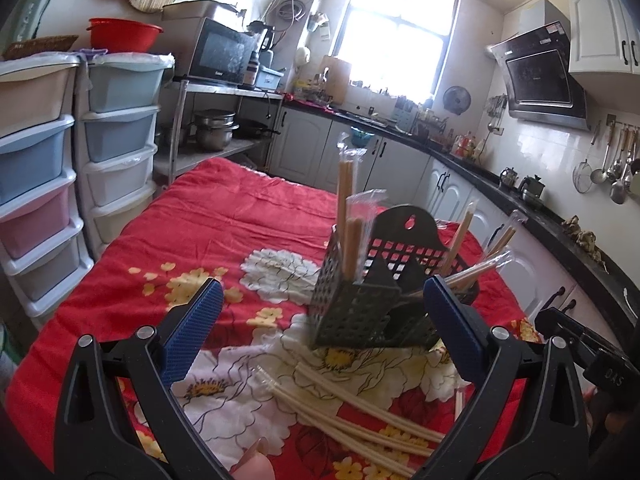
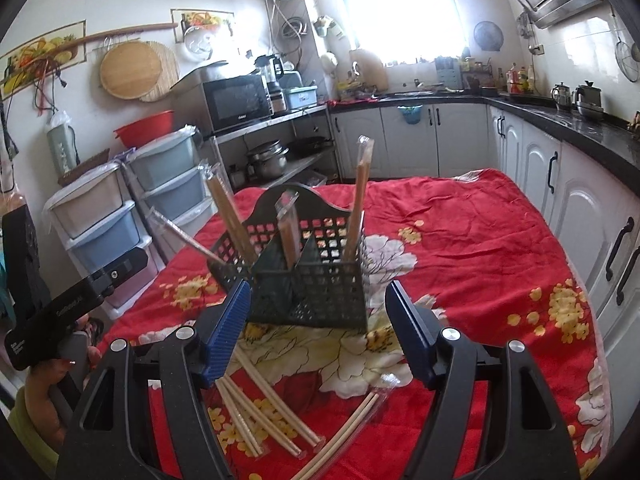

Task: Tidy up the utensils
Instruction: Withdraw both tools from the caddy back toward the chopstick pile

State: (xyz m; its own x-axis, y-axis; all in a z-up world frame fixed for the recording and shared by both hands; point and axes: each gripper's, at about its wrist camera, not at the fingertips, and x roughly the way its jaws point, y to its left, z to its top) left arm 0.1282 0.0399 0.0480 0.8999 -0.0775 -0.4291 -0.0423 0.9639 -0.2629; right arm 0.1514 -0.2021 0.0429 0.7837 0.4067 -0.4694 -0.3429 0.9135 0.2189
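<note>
Red floral cloth (image 2: 460, 240): wrapped chopsticks (image 2: 260, 412) loose before black caddy (image 2: 316, 280); left gripper (image 1: 320, 320) and right gripper (image 2: 318, 328) both agape, empty. Risk: slick wrappers slipping.

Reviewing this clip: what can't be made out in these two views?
- Loose wrapped chopsticks: near ends cut off by the bottom edge and right gripper body, right view.
- Holder compartments: floor hidden by its walls, both views.
- Exact chopstick count: wrappers overlap.
- Left gripper hides the holder's right part, left view.
</note>
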